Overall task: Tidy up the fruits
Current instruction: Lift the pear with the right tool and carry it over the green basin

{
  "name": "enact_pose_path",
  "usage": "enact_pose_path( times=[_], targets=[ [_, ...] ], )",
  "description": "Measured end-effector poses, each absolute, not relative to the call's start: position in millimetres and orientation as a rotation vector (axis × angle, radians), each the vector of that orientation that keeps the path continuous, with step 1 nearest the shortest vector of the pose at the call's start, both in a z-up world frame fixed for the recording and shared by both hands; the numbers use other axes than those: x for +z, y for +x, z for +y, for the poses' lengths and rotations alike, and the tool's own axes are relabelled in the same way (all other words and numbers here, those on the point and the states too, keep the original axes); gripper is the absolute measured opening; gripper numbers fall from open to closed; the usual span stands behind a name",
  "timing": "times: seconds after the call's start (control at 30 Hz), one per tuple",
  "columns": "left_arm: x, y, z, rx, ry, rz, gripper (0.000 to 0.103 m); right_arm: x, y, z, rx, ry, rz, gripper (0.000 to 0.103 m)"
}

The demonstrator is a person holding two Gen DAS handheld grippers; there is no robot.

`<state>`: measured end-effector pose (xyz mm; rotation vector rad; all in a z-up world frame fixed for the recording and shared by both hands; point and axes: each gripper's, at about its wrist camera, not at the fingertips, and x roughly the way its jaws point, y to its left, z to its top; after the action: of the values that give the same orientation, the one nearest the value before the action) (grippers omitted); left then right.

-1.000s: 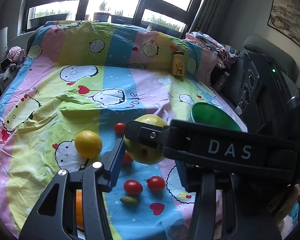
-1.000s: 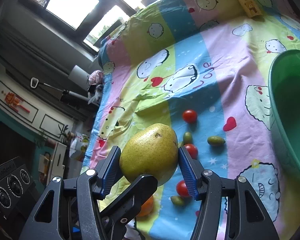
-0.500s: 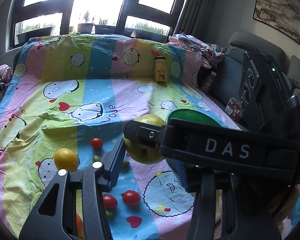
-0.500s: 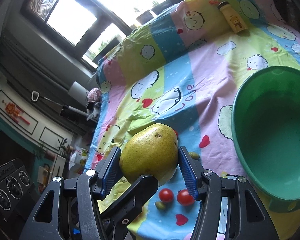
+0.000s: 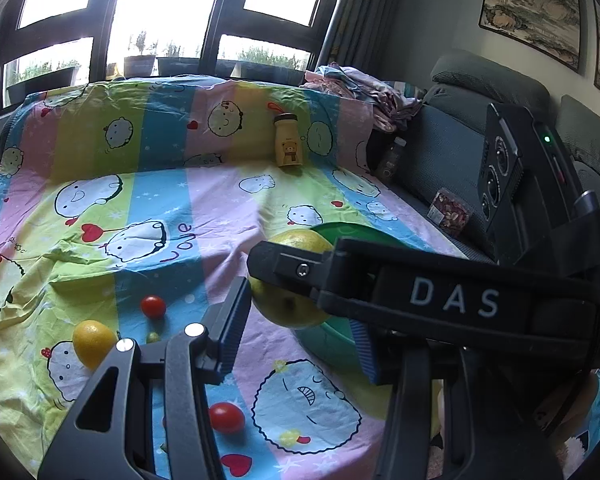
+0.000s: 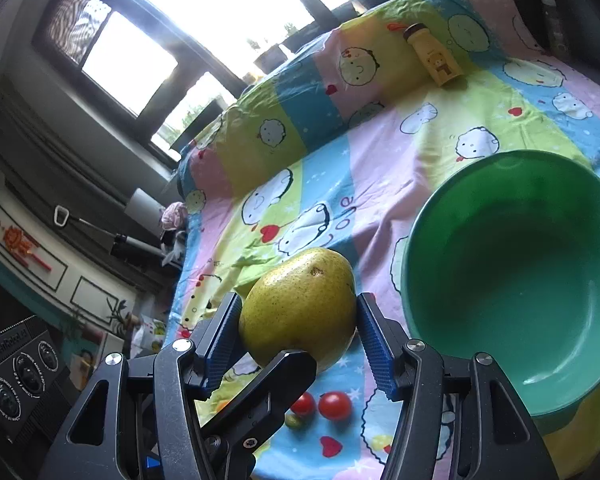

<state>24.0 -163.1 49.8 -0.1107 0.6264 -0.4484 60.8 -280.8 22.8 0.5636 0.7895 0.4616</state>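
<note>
Two tools are showing in these pictures, and only one is carrying fruit. The right tool [image 6: 300, 340] is holding a yellow-green pear [image 6: 300, 308] between its blue ribbed pads [image 6: 374, 346], one pad pressing on each side, and the pear is hanging in the air above the bed sheet [image 6: 380, 160], just to the left of a green bowl [image 6: 512, 280]. The bowl is sitting on the sheet and nothing is lying inside it.

In the left wrist view the left tool [image 5: 296, 340] is standing partly open, with its pads gripping nothing. The right tool [image 5: 420, 292] is crossing in front of it from the right side, and the pear [image 5: 288, 308] is showing behind its dark arm, partly hidden, with the rim of the bowl [image 5: 356, 232] just beyond.

Several small fruits are lying on the sheet. A lemon [image 5: 94, 344] is resting near the lower left, a red tomato [image 5: 153, 306] is a little further up, and a small green olive-like fruit [image 5: 153, 337] is between them. Another tomato [image 5: 227, 418] is lying below the left tool. In the right wrist view two tomatoes [image 6: 335, 406] and one small green fruit [image 6: 294, 421] are lying under the pear.

A yellow bottle with a bear picture [image 5: 287, 146] is leaning at the far side of the bed, well apart from the fruits
</note>
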Motion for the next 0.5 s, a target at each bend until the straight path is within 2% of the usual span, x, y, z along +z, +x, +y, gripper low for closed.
enact_pose_path(
  times=[0.5],
  targets=[
    [49,36,-197,-0.549,-0.087,0.633,0.048,23,57,-319,0.366,0.61,0.761,0.061]
  ],
)
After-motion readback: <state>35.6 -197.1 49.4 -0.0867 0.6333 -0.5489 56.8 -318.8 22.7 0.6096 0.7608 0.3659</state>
